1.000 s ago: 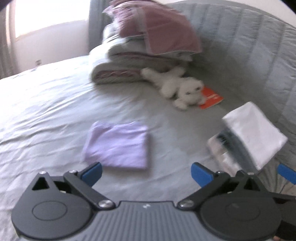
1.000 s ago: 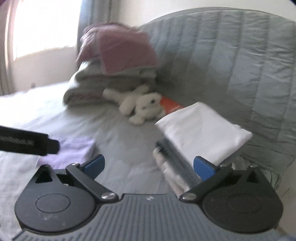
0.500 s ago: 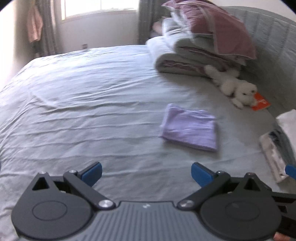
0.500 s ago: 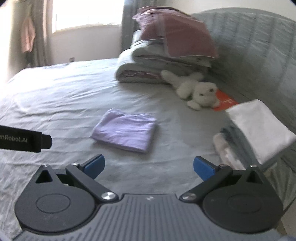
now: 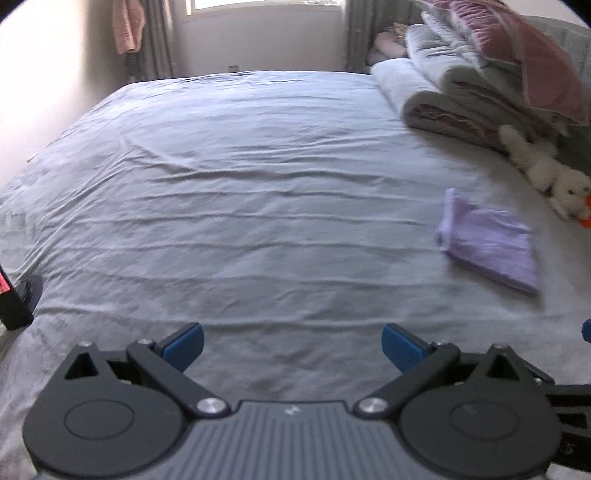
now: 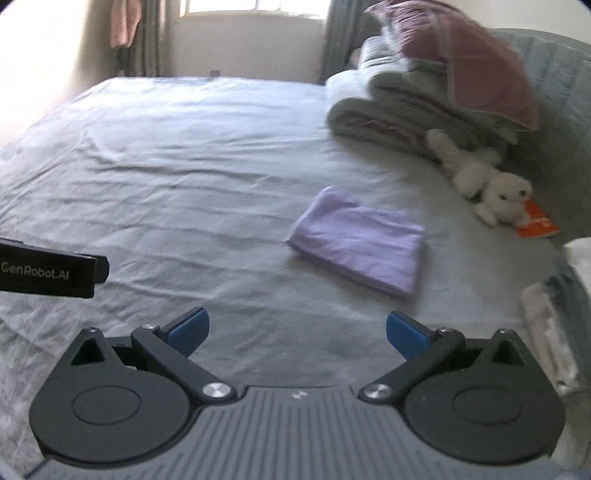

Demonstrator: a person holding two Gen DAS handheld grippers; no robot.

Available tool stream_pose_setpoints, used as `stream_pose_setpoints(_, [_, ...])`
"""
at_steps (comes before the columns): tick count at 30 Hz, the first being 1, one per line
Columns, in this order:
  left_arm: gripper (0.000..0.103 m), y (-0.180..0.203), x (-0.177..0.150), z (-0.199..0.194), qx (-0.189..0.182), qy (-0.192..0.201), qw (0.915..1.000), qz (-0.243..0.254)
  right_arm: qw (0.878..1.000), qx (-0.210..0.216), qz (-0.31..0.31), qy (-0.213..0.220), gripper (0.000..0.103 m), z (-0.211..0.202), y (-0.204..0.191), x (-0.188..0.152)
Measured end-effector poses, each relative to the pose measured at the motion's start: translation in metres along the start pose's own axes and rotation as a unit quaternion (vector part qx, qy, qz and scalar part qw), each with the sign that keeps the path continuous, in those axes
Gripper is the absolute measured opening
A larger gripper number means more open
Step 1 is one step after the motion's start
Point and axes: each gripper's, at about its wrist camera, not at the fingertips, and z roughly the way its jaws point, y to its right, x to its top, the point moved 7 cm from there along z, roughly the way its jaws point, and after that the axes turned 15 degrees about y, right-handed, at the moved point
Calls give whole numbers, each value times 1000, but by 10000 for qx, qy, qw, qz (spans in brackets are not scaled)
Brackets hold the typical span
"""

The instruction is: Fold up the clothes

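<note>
Left gripper (image 5: 291, 345): jaws spread wide, blue pads well apart, nothing between them; it hangs above the grey sheet.
Right gripper (image 6: 297, 332): jaws likewise released and empty, over the same sheet.
Bed (image 5: 229, 206): a wrinkled grey-blue sheet fills the space ahead of both pairs of jaws.
Folded lilac garment (image 6: 356, 242): lies flat on the bed, ahead of the right jaws and a little to their right; ahead and far to the right of the left jaws (image 5: 487, 242). Neither gripper touches it.
Stack at the right edge (image 6: 550, 325): pale folded items to the right of the right jaws, cut off by the frame and blurred.
White plush toy (image 6: 484, 184): beyond the garment and further right, lying against the rolled bedding.
Orange card (image 6: 535, 223): just beside the toy's head, on the sheet.
Rolled duvet (image 6: 391, 110): further still, ahead-right, a pink pillow (image 6: 476, 74) on top.
Headboard (image 6: 561, 96): grey, quilted, behind the pillow.
Window (image 6: 255, 3): bright, farthest, straight ahead, with curtains on both sides.
</note>
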Motion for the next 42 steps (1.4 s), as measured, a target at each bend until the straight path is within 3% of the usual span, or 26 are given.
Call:
stream_pose_setpoints(10, [102,-54,-56,65,519,-21,9969,-587,9978,520,371,-179,103,64,-56,-51])
stream_pose_setpoints(17, [102,-57,-71,87,480,283,9984,-94,9985,442,278,180,103,85,-78,-65])
stream_pose_setpoints(23, [103,-51,-77,86,488,808,9955,116,9979,324,268,490,103,91,-80,-71])
stream_pose_setpoints(42, [103,-57,-82,89,350,947,9948,-154,9968,299,260,688,103,92,-80,-75])
